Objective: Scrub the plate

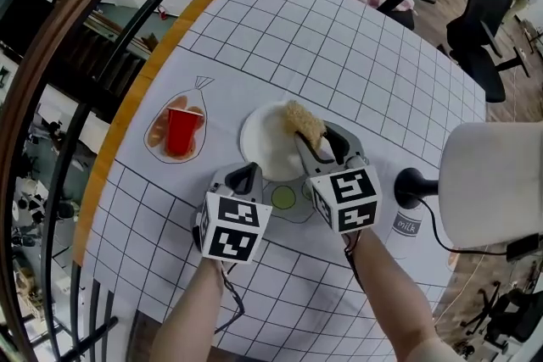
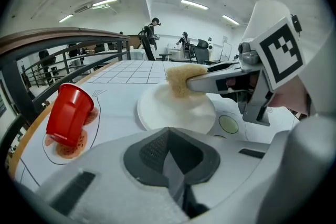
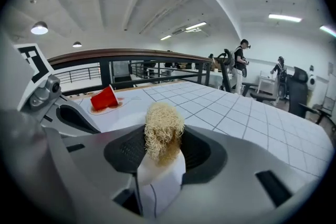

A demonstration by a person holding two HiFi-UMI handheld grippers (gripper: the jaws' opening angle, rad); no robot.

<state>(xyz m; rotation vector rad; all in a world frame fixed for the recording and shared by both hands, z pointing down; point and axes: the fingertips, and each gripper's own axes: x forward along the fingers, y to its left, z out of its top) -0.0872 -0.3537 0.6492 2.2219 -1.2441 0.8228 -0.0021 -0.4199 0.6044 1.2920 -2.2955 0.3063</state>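
Right gripper (image 3: pixel 157 168): my jaws clamped on a tan fibrous scrubber (image 3: pixel 164 131), its tuft sticking out past the tips. It sits at the far right part of the white plate (image 1: pixel 261 147); contact with the plate not certain.

Left gripper (image 2: pixel 170 165): jaws pressed together, nothing between them, held just beside the plate's near edge.

The plate rests on the gridded table (image 1: pixel 356 64). To its left, apart from it, a red cup (image 1: pixel 181 130) lies on its side over a printed outline.
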